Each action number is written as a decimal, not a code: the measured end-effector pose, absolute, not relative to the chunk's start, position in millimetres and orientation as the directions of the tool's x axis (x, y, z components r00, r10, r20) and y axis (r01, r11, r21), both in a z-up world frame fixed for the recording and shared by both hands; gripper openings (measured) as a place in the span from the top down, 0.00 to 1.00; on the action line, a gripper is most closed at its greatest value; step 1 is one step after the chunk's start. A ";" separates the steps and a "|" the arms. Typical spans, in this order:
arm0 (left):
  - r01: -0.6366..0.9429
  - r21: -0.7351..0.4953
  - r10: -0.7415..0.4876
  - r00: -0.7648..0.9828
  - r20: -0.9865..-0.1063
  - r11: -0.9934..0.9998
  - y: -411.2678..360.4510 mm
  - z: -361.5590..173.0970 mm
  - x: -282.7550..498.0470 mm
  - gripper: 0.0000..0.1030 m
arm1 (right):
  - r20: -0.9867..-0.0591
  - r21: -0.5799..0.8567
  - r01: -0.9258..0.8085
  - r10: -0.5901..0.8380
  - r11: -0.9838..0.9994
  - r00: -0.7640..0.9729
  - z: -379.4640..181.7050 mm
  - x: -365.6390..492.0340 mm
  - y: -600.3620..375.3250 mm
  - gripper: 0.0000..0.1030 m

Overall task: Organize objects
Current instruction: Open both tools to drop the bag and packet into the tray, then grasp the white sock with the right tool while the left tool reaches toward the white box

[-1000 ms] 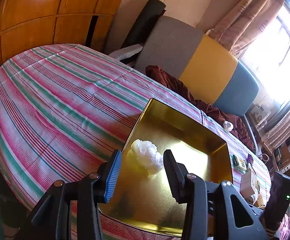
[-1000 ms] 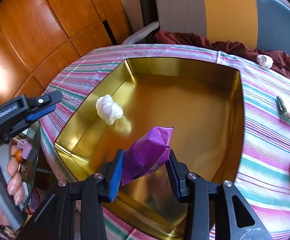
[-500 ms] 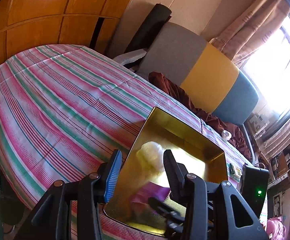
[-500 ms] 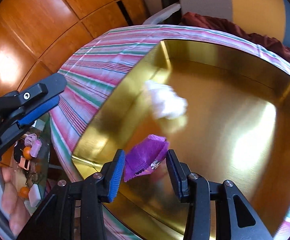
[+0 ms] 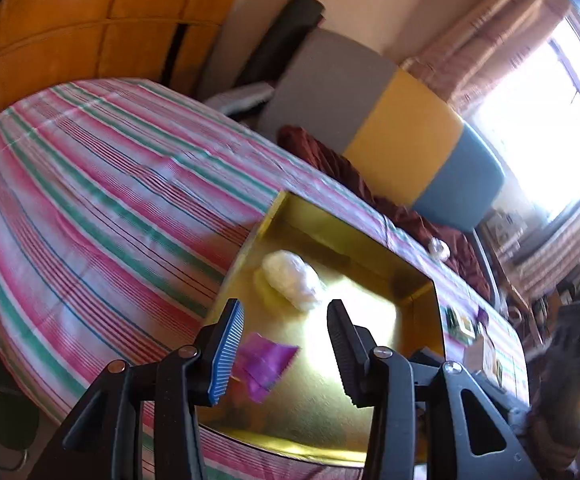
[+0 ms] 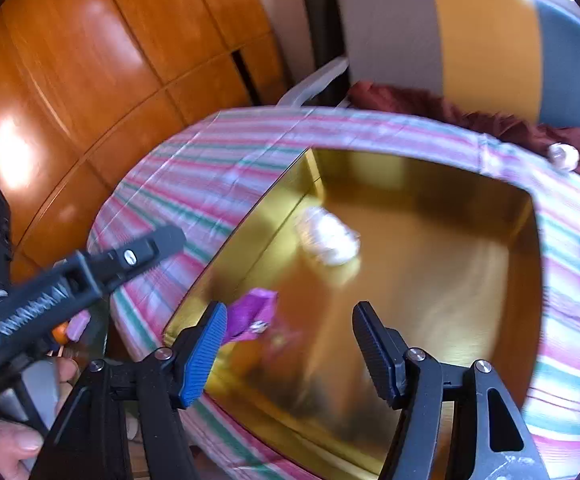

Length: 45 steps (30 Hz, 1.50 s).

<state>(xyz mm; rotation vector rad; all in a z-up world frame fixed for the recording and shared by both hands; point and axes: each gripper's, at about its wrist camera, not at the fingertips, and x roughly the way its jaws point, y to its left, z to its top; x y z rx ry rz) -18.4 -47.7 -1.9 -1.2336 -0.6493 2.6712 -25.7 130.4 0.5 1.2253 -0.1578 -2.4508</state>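
- Now the right tool hangs over the near corner of the gold tray; its jaws are opening and nothing is pressed between them.
- The purple packet lies on the tray floor close to the near-left wall, just beside the blue pad but seemingly free of it. That reads as a release: the packet is delivered and the jaws spread to leave it there.
- A white wad rests deeper in the tray, also along the left wall and apart from the packet. Both sorted things sit on that side, so the rest of the floor is free for more.
- The left tool stands partly apart and empty, held over the tray's near edge with the packet and wad seen between its pads. It seems to wait at hand rather than reach.
- The tray sits on a striped cloth over the tabletop, and serves as the collecting place.
- Likely still to sort: a small white lump on the dark red fabric beyond the tray, and small items on the cloth at the tray's right; these are too blurred to name.
- The shiny floor may let light things slide if nudged.
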 end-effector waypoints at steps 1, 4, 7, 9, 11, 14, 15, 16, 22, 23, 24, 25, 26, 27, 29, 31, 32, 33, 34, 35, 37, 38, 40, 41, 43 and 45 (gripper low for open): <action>0.050 -0.436 0.305 -0.643 -0.702 -0.899 -42.8 -4.9 -19.2 0.58 | -0.741 0.265 0.284 -0.383 -0.922 -0.552 3.4 -23.4 137.3 0.36; 0.026 -0.435 0.327 -0.620 -0.713 -0.900 -30.2 -10.1 -17.6 0.58 | -0.735 0.250 0.231 -0.340 -0.940 -0.587 10.4 -15.0 162.8 0.36; -0.041 -0.432 0.371 -0.589 -0.718 -0.901 -11.7 -13.5 -15.5 0.58 | -0.735 0.226 0.170 -0.282 -0.959 -0.617 12.7 -6.2 190.8 0.35; -0.092 -0.427 0.400 -0.566 -0.721 -0.900 0.7 -14.7 -14.5 0.58 | -0.738 0.204 0.119 -0.233 -0.972 -0.633 11.5 -0.2 210.7 0.35; -0.141 -0.419 0.423 -0.547 -0.722 -0.897 15.3 -15.5 -10.7 0.58 | -0.743 0.206 0.069 -0.202 -0.976 -0.638 7.7 9.7 234.9 0.35; -0.208 -0.423 0.466 -0.518 -0.717 -0.882 34.4 -16.4 -3.5 0.58 | -0.751 0.205 -0.012 -0.149 -0.979 -0.644 0.9 23.3 270.9 0.35; -0.230 -0.426 0.481 -0.508 -0.714 -0.875 40.5 -16.7 -1.2 0.58 | -0.753 0.210 -0.035 -0.139 -0.977 -0.643 -2.1 28.5 283.0 0.35; -0.256 -0.426 0.496 -0.497 -0.712 -0.868 48.2 -17.6 2.3 0.58 | -0.755 0.212 -0.065 -0.121 -0.975 -0.644 -5.8 35.8 298.0 0.35; -0.368 -0.404 0.539 -0.436 -0.721 -0.837 87.5 -22.3 23.8 0.58 | -0.801 0.191 -0.261 0.004 -0.946 -0.599 -35.4 65.1 380.0 0.33; -0.388 -0.398 0.545 -0.429 -0.721 -0.831 93.8 -22.5 27.5 0.58 | -0.810 0.204 -0.302 0.013 -0.931 -0.587 -41.0 67.6 397.0 0.33; -0.403 -0.390 0.547 -0.426 -0.721 -0.828 99.0 -22.8 30.5 0.58 | -0.814 0.217 -0.332 0.017 -0.918 -0.580 -45.0 69.7 411.2 0.33; -0.419 -0.374 0.543 -0.424 -0.725 -0.827 106.2 -22.9 35.3 0.58 | -0.820 0.226 -0.374 0.031 -0.900 -0.572 -48.6 71.1 427.2 0.33; -0.431 -0.364 0.541 -0.422 -0.727 -0.826 111.2 -23.2 39.0 0.58 | -0.824 0.228 -0.407 0.048 -0.885 -0.565 -50.5 70.8 440.4 0.33; -0.443 -0.355 0.541 -0.420 -0.729 -0.823 116.8 -23.5 41.9 0.58 | -0.823 0.230 -0.426 0.058 -0.875 -0.565 -51.7 70.6 451.6 0.33; -0.462 -0.340 0.538 -0.414 -0.734 -0.819 128.6 -23.7 48.1 0.58 | -0.819 0.237 -0.470 0.085 -0.850 -0.567 -51.5 65.7 475.8 0.33; -0.476 -0.335 0.541 -0.408 -0.735 -0.813 137.1 -22.7 52.6 0.58 | -0.804 0.265 -0.495 0.094 -0.827 -0.588 -49.2 55.5 494.0 0.33; -0.483 -0.333 0.544 -0.404 -0.736 -0.810 142.1 -22.4 54.7 0.58 | -0.798 0.279 -0.512 0.100 -0.812 -0.594 -48.1 51.3 498.0 0.33; -0.488 -0.329 0.542 -0.400 -0.739 -0.809 145.6 -22.8 55.6 0.58 | -0.793 0.301 -0.530 0.100 -0.793 -0.601 -48.6 46.6 503.3 0.32; -0.495 -0.320 0.538 -0.397 -0.744 -0.808 151.0 -22.8 58.0 0.58 | -0.785 0.329 -0.540 0.094 -0.775 -0.613 -50.3 41.2 508.2 0.32; -0.502 -0.314 0.536 -0.394 -0.747 -0.806 153.1 -23.3 60.1 0.58 | -0.780 0.343 -0.552 0.098 -0.760 -0.619 -53.1 34.9 511.2 0.32; -0.514 -0.295 0.528 -0.395 -0.752 -0.805 160.5 -23.1 63.3 0.58 | -0.786 0.326 -0.580 0.126 -0.747 -0.605 -59.6 24.3 509.7 0.32; -0.520 -0.283 0.522 -0.396 -0.756 -0.806 163.2 -22.9 65.4 0.58 | -0.786 0.321 -0.583 0.133 -0.746 -0.603 -63.6 19.4 507.5 0.32; -0.535 -0.268 0.517 -0.393 -0.760 -0.801 167.4 -22.7 68.3 0.58 | -0.779 0.313 -0.578 0.144 -0.754 -0.610 -71.5 11.4 503.5 0.32; -0.541 -0.252 0.509 -0.399 -0.763 -0.802 170.6 -22.4 70.1 0.58 | -0.775 0.307 -0.569 0.147 -0.763 -0.614 -74.7 9.6 500.8 0.32; -0.550 -0.232 0.499 -0.403 -0.767 -0.802 175.7 -22.1 71.1 0.58 | -0.782 0.266 -0.569 0.171 -0.778 -0.599 -83.2 6.8 496.0 0.33; -0.559 -0.226 0.498 -0.399 -0.770 -0.798 182.4 -20.9 70.3 0.58 | -0.765 0.291 -0.540 0.147 -0.790 -0.627 -89.5 9.0 494.8 0.36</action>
